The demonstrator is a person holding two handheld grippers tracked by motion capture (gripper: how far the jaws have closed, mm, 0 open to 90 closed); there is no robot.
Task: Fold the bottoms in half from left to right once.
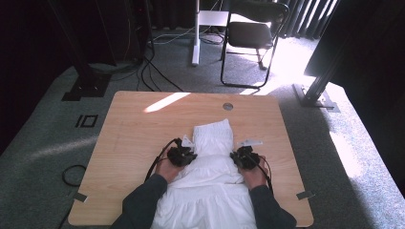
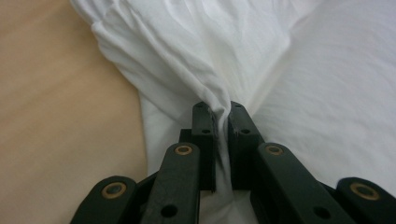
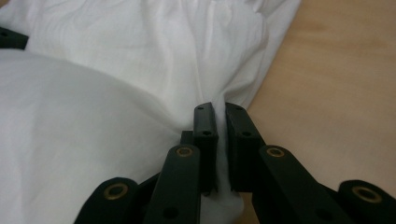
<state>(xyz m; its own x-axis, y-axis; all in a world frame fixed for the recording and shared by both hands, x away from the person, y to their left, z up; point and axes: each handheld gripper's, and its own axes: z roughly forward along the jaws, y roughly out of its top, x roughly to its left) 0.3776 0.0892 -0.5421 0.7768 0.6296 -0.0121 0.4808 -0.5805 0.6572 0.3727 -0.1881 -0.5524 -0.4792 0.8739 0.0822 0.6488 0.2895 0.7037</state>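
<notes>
A white garment lies along the middle of the wooden table, its gathered end pointing away from the person. My left gripper sits at the garment's left edge, and in the left gripper view its jaws are shut on a pinched fold of the white cloth. At the right edge is my right gripper; the right gripper view shows its jaws shut on a fold of the cloth beside bare wood. Both hands rest on the table.
A small round grommet is set in the table near its far edge. Beyond the table stand a black folding chair, a white post and dark frame legs, with cables on the carpet. Tape marks sit at the table's front corners.
</notes>
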